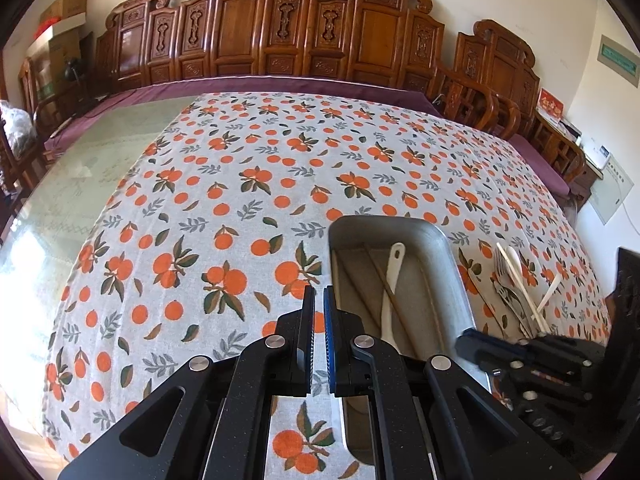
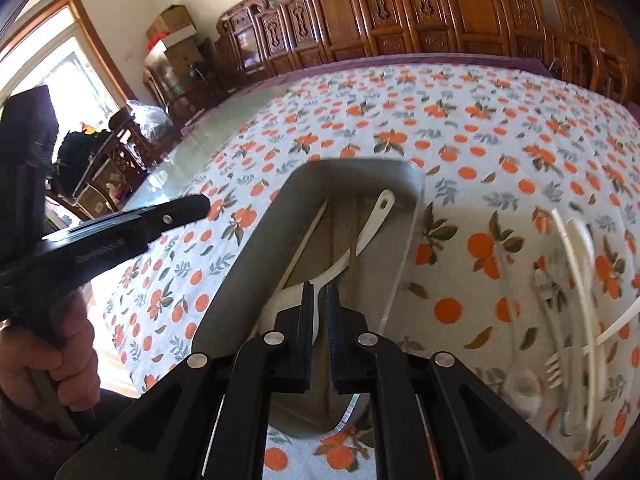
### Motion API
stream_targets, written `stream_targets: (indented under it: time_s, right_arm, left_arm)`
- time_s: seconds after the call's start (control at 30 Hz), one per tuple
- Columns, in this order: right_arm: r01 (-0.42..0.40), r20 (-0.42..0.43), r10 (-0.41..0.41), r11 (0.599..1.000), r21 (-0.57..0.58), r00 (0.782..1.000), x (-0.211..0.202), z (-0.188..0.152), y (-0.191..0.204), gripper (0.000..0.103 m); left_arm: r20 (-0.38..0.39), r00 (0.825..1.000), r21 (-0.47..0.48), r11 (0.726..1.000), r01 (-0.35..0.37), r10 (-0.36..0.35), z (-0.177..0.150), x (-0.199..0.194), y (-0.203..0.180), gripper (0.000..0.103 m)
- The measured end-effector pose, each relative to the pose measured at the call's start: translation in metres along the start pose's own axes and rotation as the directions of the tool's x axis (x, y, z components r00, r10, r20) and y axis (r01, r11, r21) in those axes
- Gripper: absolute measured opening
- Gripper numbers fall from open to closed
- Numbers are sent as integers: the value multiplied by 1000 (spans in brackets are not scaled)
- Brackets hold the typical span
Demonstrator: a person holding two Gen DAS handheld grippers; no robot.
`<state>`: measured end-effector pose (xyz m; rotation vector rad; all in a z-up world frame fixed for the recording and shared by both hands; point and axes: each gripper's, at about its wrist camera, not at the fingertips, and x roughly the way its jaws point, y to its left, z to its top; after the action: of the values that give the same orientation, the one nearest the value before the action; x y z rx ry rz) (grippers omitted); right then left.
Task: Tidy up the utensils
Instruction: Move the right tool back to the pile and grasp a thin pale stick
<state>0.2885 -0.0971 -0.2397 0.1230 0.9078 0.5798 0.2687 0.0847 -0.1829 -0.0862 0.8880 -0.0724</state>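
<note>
On the counter (image 1: 168, 208), under a cloth printed with oranges, a metal tray (image 2: 248, 240) already holds a white spoon (image 2: 374, 216) and two thin sticks (image 2: 352, 256), probably chopsticks. The other utensils (image 2: 568, 280) lie loose on the cloth to the right of the tray: a fork, white spoons and some metal pieces, though blur makes it hard to count them.

The right hand-held gripper (image 2: 319, 300) hangs over the near end of the tray with its jaws almost together and nothing between them. The left hand-held gripper (image 1: 316, 304) is also nearly closed and empty; it hovers over the cloth just beside the left wall of the tray. In the right wrist view a hand (image 2: 52, 364) grips its handle.

I judge that the work is between two items: some pieces are in the tray and the pile is still waiting. The next move calls for the right gripper to go over to the pile, open its jaws, choose one piece and close on the handle. The pieces overlap, so a neighbour may be dragged along.

The counter is long, with a bare glass part on the left. Carved wooden chairs (image 1: 248, 32) stand along the far wall, and cardboard boxes (image 1: 64, 8) are in the corner.
</note>
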Motion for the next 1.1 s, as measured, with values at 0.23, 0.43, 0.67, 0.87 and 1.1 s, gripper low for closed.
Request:
stream_targets:
  time_s: [0.23,0.43,0.67,0.87,1.1]
  right_arm:
    - [121,79,-115,990,-78,990,-59,-6,-42,9]
    - [253,90,-243,960,-122,966,-82,-17,-93,9]
    - [295,57,-290,950,-104,955,-72,-35,-131,9]
    - [279,26,-278,957,-81,960,-60,-46,-142,9]
    - [266,-18,-269,959,-99,963,-48,-52,-142,9]
  left_arm:
    - [12,999,44,998,38,-39,-1,-1,-30,20]
    - [14,997,91,993,72,-74,-2,0,-59,34]
    - [3,995,140,986,94,-96,-6,5,-93,56]
    - [-16,993,186,976,115,-114,-14,8,-118,56]
    - [-32,992,213,969,123,-119,-22,9,-134,57]
